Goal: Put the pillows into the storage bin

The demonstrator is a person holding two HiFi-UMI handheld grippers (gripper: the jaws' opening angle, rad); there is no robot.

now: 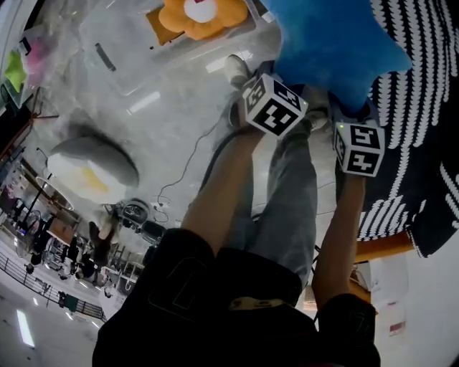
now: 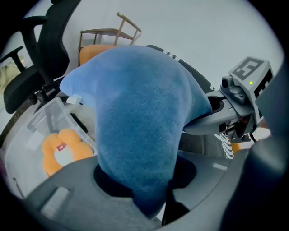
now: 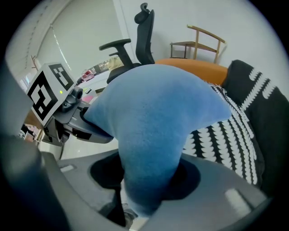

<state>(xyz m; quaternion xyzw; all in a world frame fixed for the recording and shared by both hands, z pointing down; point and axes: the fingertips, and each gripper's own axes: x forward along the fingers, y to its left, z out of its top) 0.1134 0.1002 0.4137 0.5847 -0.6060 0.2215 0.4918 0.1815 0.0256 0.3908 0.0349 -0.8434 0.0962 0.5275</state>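
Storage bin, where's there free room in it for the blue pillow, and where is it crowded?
In the head view the storage bin looks bare left of the orange pillow. Bare floor lies between the bin and the grey pillow. It is crowded at right, where the blue pillow hangs beside the black-and-white pillow.

Storage bin (image 1: 136,82): you have open room beside the orange flower pillow (image 1: 201,16) | right: black-and-white cushion (image 1: 423,107) hems you in | left: bare floor (image 1: 179,125) until the egg pillow (image 1: 90,168) | by bin: office chair (image 2: 45,49)
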